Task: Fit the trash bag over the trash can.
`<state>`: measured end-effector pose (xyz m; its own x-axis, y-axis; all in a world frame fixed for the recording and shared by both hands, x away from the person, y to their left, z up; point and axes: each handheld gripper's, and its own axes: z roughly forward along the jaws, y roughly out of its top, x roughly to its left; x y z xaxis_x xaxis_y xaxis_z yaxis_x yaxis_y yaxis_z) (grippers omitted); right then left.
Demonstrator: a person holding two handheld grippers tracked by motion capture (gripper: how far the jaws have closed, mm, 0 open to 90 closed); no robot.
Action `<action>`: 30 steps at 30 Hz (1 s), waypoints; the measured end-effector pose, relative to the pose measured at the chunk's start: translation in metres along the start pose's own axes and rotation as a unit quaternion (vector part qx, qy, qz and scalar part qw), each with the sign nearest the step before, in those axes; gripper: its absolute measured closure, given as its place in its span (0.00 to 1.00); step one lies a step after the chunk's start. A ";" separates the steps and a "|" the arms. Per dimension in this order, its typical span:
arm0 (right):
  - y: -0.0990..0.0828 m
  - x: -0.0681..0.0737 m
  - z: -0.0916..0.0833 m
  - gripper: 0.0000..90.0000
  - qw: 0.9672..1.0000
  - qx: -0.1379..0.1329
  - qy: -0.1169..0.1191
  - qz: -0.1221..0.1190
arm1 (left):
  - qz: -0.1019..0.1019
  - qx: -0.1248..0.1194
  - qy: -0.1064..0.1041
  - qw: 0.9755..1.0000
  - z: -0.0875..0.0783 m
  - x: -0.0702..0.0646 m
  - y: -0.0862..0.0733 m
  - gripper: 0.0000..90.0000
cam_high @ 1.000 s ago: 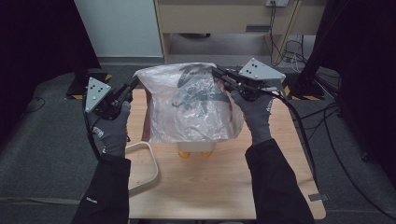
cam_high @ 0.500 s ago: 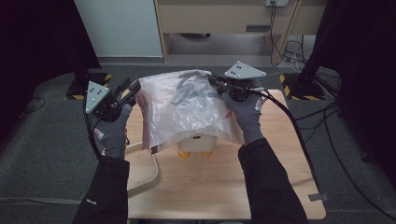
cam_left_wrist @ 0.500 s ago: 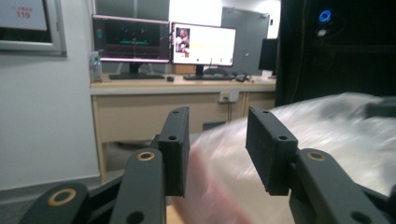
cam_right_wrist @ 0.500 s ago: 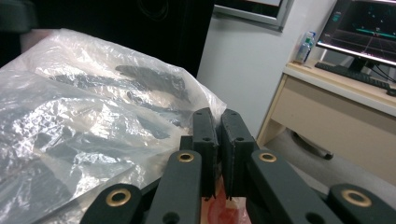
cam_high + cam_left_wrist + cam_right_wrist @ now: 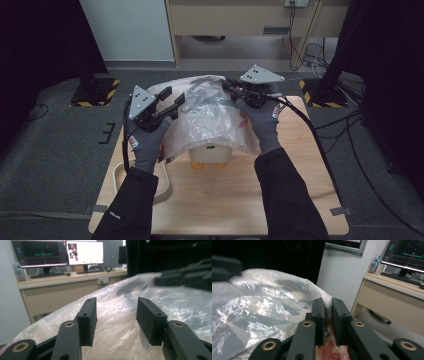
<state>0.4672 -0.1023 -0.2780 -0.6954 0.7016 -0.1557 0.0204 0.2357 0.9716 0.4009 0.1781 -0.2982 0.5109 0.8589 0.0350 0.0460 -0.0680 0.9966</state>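
A clear, crinkled plastic bag (image 5: 210, 115) is draped over a white object with yellow feet (image 5: 210, 152) on the wooden table (image 5: 225, 200). My left gripper (image 5: 172, 97) is at the bag's left side. Its jaws have just been opening and stand apart (image 5: 116, 312) over the bag (image 5: 175, 297), with nothing pinched between them. My right gripper (image 5: 226, 85) is at the bag's far right top. Its jaws (image 5: 329, 312) have just been opening a little, and a narrow gap still holds a bunched fold of the bag (image 5: 262, 312).
A cream tray rim (image 5: 120, 172) overhangs the table's left edge by my left forearm. Black-and-yellow striped floor bases (image 5: 95, 90) stand at both far corners. Cables (image 5: 320, 55) trail at the right. A desk with monitors (image 5: 42, 252) is beyond.
The left gripper's jaws opened and let go of the bag, then moved in toward it. The bag sank lower over the white object. The right hand came down slightly with the bag.
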 end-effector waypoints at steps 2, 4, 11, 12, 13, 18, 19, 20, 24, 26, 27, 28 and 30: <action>0.001 -0.001 -0.003 0.85 1.000 -0.007 0.001 0.002 | 0.007 0.013 0.010 1.000 0.004 -0.001 -0.003 0.56; 0.003 -0.001 -0.007 0.80 1.000 -0.010 0.004 0.003 | 0.005 0.021 0.016 1.000 0.006 0.000 -0.006 0.55; 0.008 -0.008 -0.032 0.64 0.998 -0.052 0.005 0.028 | 0.001 0.029 0.036 0.999 0.007 0.004 -0.010 0.56; 0.006 -0.011 -0.037 0.62 0.998 -0.056 0.002 0.033 | 0.002 0.028 0.039 0.999 0.007 0.004 -0.010 0.56; 0.005 -0.012 -0.039 0.60 0.998 -0.051 -0.003 0.028 | 0.003 0.029 0.043 0.999 0.007 0.004 -0.010 0.56; -0.009 -0.022 -0.051 0.56 0.998 -0.050 -0.011 0.041 | -0.001 0.034 0.047 0.998 0.008 0.003 -0.010 0.57; -0.012 -0.024 -0.053 0.55 0.998 -0.048 -0.014 0.046 | -0.002 0.034 0.047 0.998 0.008 0.003 -0.010 0.57; -0.015 -0.027 -0.054 0.54 0.998 -0.045 -0.018 0.047 | -0.001 0.033 0.047 0.998 0.008 0.003 -0.010 0.57; -0.029 -0.041 -0.063 0.53 0.996 -0.047 -0.053 0.053 | 0.003 0.034 0.048 0.998 0.009 0.002 -0.010 0.57; -0.035 -0.048 -0.068 0.49 0.995 -0.053 -0.064 0.062 | 0.004 0.034 0.048 0.998 0.009 0.002 -0.010 0.57; -0.040 -0.052 -0.071 0.47 0.994 -0.055 -0.070 0.070 | 0.004 0.034 0.048 0.998 0.009 0.002 -0.010 0.57; -0.044 -0.056 -0.074 0.44 0.993 -0.053 -0.075 0.073 | 0.005 0.034 0.048 0.998 0.009 0.002 -0.010 0.57; -0.052 -0.063 -0.079 0.44 0.991 -0.052 -0.086 0.083 | 0.002 0.032 0.047 0.998 0.009 0.002 -0.011 0.58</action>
<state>0.4530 -0.2112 -0.3043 -0.5552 0.8316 -0.0124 0.0428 0.0435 0.9981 0.4088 0.1759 -0.3095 0.4290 0.9020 0.0478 0.1008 -0.1004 0.9898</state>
